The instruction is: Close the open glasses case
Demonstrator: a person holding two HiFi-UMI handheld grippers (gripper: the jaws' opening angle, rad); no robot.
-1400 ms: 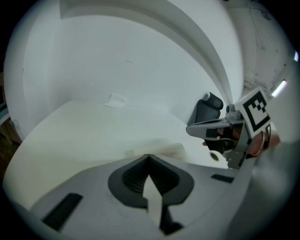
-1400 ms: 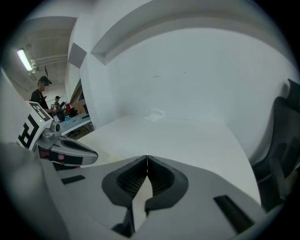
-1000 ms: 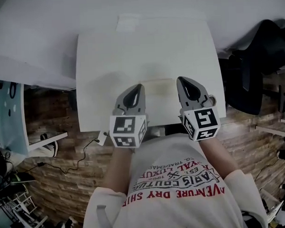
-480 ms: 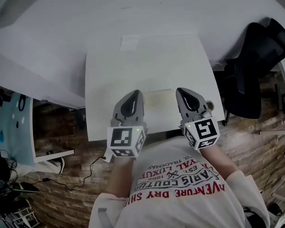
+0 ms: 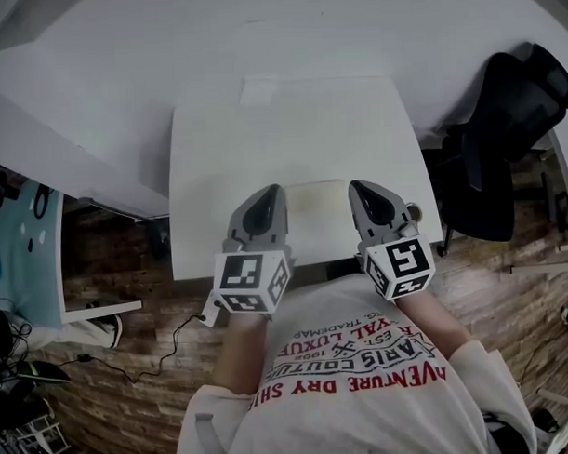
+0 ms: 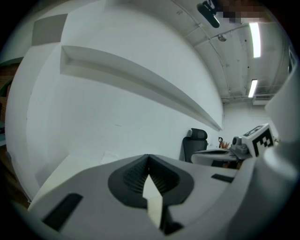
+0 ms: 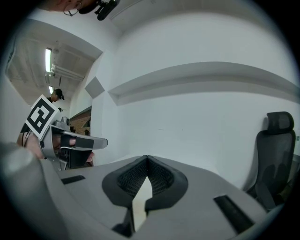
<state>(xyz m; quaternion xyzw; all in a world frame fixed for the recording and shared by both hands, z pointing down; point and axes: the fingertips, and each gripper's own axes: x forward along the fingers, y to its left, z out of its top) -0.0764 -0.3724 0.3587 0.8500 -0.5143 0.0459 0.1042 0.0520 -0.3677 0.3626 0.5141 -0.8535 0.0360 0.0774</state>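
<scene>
Both grippers hang side by side over the near edge of the white table (image 5: 290,137); the left gripper (image 5: 270,194) has its jaws pressed together at the tips with nothing between them, and the right gripper (image 5: 359,188) is the same. Between the two, close to the near edge, lies a pale oblong shape, seemingly the glasses case (image 5: 316,198) — too blurred to tell open from closed; a black office chair (image 5: 504,130) stands off the table's right edge.
</scene>
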